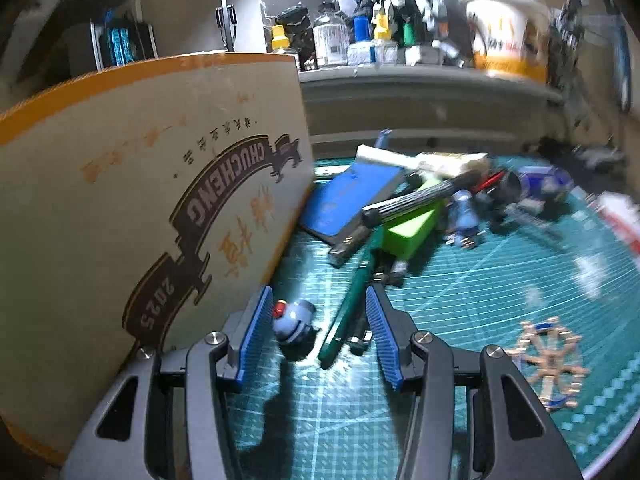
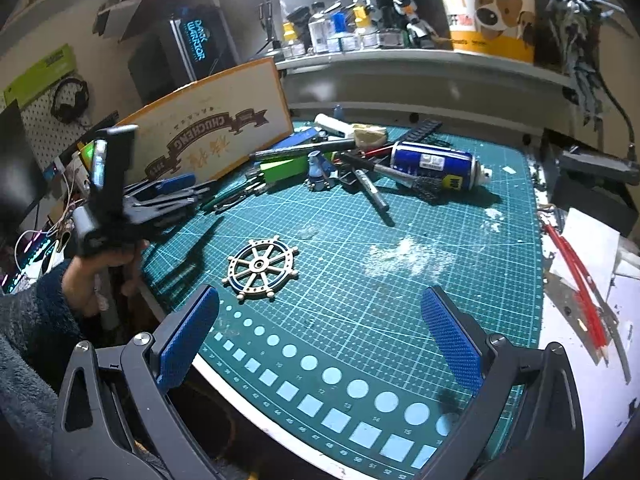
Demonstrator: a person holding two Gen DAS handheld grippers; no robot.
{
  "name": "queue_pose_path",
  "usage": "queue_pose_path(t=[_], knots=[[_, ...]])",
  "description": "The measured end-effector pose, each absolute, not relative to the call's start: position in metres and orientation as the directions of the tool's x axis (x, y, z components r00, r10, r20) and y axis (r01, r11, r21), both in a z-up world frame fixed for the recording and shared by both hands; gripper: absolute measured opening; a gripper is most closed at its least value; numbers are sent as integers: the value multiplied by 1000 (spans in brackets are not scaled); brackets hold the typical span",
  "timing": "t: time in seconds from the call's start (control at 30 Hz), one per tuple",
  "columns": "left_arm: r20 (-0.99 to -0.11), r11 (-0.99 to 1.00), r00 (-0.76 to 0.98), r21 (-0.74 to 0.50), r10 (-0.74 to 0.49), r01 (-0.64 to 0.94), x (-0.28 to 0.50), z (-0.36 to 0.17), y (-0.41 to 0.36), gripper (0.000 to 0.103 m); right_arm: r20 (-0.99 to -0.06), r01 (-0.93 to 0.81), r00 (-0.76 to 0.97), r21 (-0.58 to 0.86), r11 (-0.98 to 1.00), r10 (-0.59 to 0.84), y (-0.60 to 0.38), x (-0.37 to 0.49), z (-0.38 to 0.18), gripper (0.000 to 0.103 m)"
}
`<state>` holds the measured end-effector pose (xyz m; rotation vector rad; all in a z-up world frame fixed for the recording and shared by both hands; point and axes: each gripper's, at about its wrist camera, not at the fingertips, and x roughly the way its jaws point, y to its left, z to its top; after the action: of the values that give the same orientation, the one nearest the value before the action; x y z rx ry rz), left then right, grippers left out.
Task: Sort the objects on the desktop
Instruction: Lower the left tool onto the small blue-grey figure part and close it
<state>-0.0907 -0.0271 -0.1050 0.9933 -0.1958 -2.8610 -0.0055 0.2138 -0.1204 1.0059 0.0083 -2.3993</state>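
Observation:
My left gripper (image 1: 318, 320) is open, low over the green cutting mat (image 1: 460, 320). A small blue-grey figure part (image 1: 294, 322) and the tip of a green pen (image 1: 352, 304) lie between its fingers. It also shows in the right wrist view (image 2: 176, 196), beside the cardboard box (image 2: 208, 136). My right gripper (image 2: 320, 344) is open and empty above the mat's front edge. A wooden ship's wheel (image 2: 262, 268) lies just ahead of it. A pile holds a green block (image 2: 280, 168), pens, and a blue spray can (image 2: 436, 164).
The tall cardboard box (image 1: 140, 220) stands close on the left of the left gripper. A shelf (image 2: 420, 60) at the back carries paint bottles, model robots and a paper bucket (image 2: 488, 8). Red pencils (image 2: 576, 288) and paper lie off the mat at right.

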Motion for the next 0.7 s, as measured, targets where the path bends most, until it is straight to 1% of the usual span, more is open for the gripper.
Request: queue_pose_path(t=[0.07, 0.1, 0.17, 0.2, 0.23, 0.37, 0.6, 0.7], knots=[[-630, -986, -761, 146, -155, 80, -95, -105, -28, 50, -665, 486, -574, 192, -853, -477, 210, -5, -120, 102], [-656, -990, -742, 117, -139, 81, -99, -106, -31, 50, -665, 491, -572, 189, -850, -479, 208, -4, -120, 102], [-720, -996, -690, 33, -78, 78, -107, -109, -39, 50, -666, 500, -569, 185, -846, -482, 205, -3, -119, 102], [-736, -997, -675, -11, -43, 75, -110, -111, -42, 50, -667, 503, -567, 184, -844, -483, 204, -3, -120, 102], [-743, -996, -669, -49, -13, 74, -112, -112, -46, 50, -668, 507, -564, 184, -842, -485, 203, -2, -120, 102], [-750, -989, -659, -133, 61, 59, -115, -118, -54, 50, -673, 518, -553, 182, -836, -490, 201, -2, -123, 102], [-750, -995, -661, -76, 15, 64, -134, -125, -51, 49, -676, 519, -541, 200, -831, -501, 203, -4, -128, 102], [-766, -994, -643, -84, 20, 69, -144, -132, -53, 49, -676, 519, -540, 203, -830, -503, 204, -4, -128, 102]])
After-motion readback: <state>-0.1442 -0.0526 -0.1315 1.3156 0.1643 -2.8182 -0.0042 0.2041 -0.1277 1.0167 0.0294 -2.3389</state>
